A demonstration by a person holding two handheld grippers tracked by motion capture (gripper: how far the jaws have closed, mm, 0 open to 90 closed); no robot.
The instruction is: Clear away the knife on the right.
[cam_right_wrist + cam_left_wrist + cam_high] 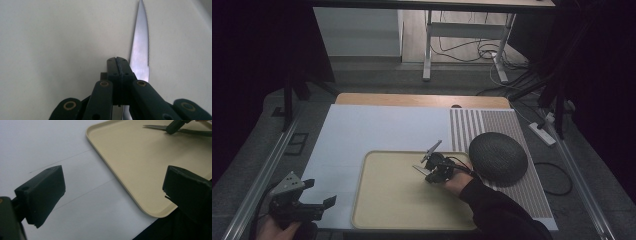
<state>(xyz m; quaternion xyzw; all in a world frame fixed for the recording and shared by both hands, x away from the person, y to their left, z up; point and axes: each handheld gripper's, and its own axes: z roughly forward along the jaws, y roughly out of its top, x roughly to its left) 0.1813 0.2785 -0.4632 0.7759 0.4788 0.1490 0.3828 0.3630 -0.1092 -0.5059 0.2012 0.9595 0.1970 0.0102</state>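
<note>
On the smooth beige tray (377, 210), your right claw (117, 61) was pressed together over a flat, serrated steel knife (140, 52) lying on the tray's upper part; whether it pinched it, you couldn't tell. Your left claw (319, 194) hung spread above the white surface (352, 135).

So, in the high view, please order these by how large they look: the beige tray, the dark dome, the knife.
1. beige tray, clearly the largest.
2. dark dome, much smaller than the tray.
3. knife, smallest; partly hidden by the right gripper.
</note>
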